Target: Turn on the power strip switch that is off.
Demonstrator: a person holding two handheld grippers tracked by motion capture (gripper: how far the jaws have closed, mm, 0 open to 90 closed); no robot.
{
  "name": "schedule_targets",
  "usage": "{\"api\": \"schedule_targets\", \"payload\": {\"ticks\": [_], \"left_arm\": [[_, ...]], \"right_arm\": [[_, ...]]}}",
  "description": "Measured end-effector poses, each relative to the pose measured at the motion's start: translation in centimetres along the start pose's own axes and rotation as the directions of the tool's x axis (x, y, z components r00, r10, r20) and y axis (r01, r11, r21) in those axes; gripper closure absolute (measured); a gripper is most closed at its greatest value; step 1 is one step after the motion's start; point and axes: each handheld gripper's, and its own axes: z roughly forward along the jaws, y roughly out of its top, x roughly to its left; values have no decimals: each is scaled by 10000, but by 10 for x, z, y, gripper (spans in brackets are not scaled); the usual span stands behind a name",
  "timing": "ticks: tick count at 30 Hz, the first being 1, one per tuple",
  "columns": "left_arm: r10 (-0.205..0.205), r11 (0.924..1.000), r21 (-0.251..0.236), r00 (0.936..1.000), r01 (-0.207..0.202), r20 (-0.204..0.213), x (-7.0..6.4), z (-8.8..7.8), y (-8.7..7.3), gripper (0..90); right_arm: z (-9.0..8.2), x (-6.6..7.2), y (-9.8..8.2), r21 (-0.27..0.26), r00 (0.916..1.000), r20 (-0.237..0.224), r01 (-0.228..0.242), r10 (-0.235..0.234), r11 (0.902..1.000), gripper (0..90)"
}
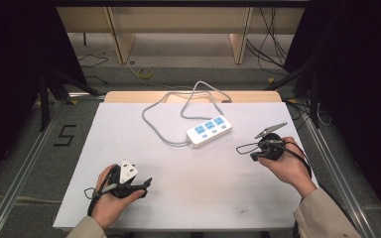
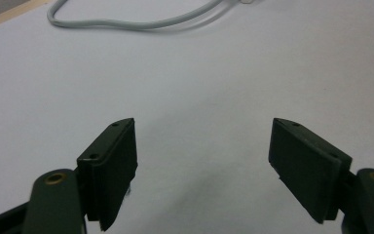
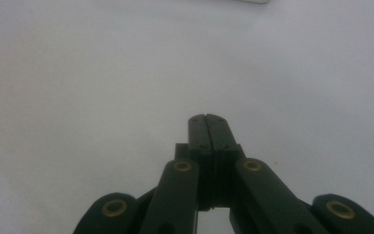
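A white power strip [image 1: 209,130] with three blue-faced sockets lies at the middle of the white table [image 1: 188,198]. Its grey cable [image 1: 155,121] loops toward the far edge, and a stretch of the cable [image 2: 126,22] crosses the top of the left gripper view. My left gripper [image 1: 146,185] [image 2: 203,168] rests near the front left, held in a hand, jaws open and wide apart over bare table. My right gripper [image 1: 254,155] [image 3: 207,120] sits to the right of the strip, jaws shut together with nothing between them. A sliver of the power strip [image 3: 253,1] shows at the top edge of the right gripper view.
The table's far edge is bare wood [image 1: 129,96]. Beyond it the floor holds loose cables [image 1: 145,73] and wooden furniture legs [image 1: 121,39]. Metal rails [image 1: 25,163] run along both sides of the table. A "5" mark [image 1: 65,135] is on the floor at left.
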Motion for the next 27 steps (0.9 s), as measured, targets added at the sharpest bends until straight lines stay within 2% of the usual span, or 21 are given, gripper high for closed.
{"api": "schedule_targets", "payload": {"ticks": [27], "left_arm": [[105,9999,28,9999,-105,27,-2,1,0,266]], "right_arm": [[5,-6,40,193,9997,163,198,-201,9996,900]]}}
